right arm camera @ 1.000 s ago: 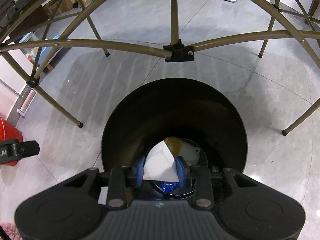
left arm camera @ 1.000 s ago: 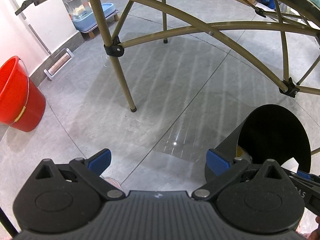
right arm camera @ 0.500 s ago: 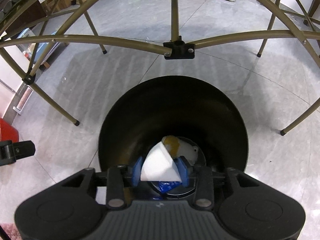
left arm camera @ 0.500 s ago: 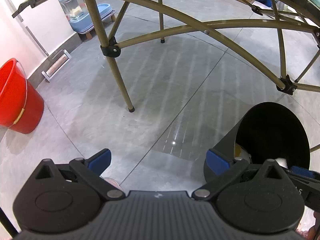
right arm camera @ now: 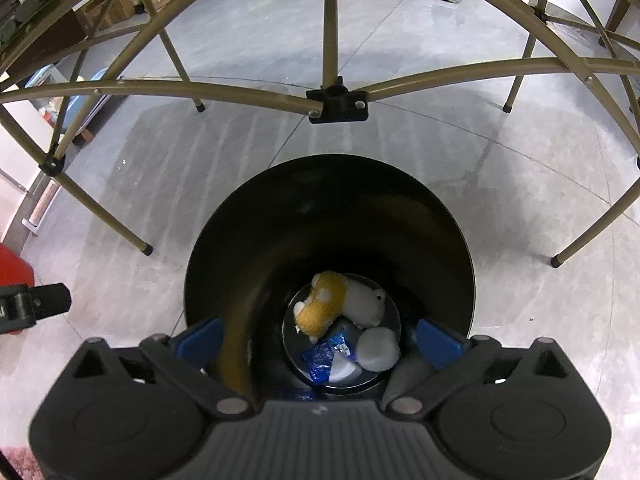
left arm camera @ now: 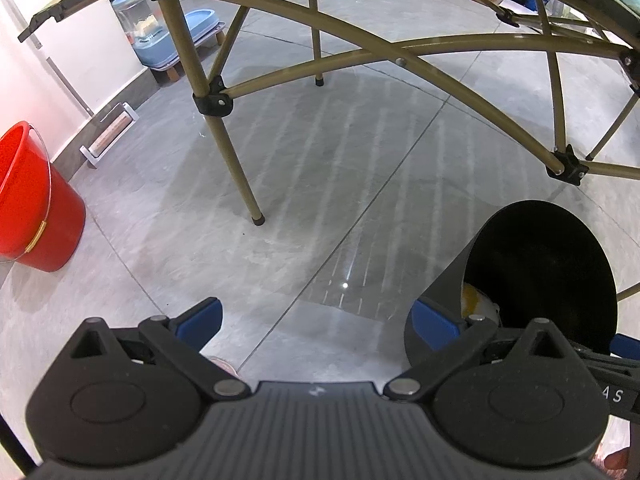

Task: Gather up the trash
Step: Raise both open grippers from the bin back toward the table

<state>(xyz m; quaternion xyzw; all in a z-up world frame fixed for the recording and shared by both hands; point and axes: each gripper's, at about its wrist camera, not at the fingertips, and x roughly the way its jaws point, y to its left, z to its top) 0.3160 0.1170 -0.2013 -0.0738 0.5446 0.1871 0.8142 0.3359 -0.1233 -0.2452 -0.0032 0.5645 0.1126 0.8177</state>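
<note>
A black round trash bin [right arm camera: 328,200] stands on the floor right under my right gripper [right arm camera: 320,340], which is open and empty above the bin's near rim. At the bin's bottom lie a yellow and white piece [right arm camera: 332,300], a blue wrapper [right arm camera: 326,358] and a white tissue wad [right arm camera: 378,350]. In the left wrist view the bin [left arm camera: 536,272] is at the lower right. My left gripper [left arm camera: 316,320] is open and empty above the floor, left of the bin.
A folding table's tan metal legs and braces [right arm camera: 336,96] [left arm camera: 228,152] arch over the bin. A red bucket [left arm camera: 28,200] stands by the left wall. A blue container [left arm camera: 160,36] sits farther back. The floor is grey tile.
My right gripper has opened and let go of the white tissue, which now lies at the bin's bottom. The left gripper has barely moved.
</note>
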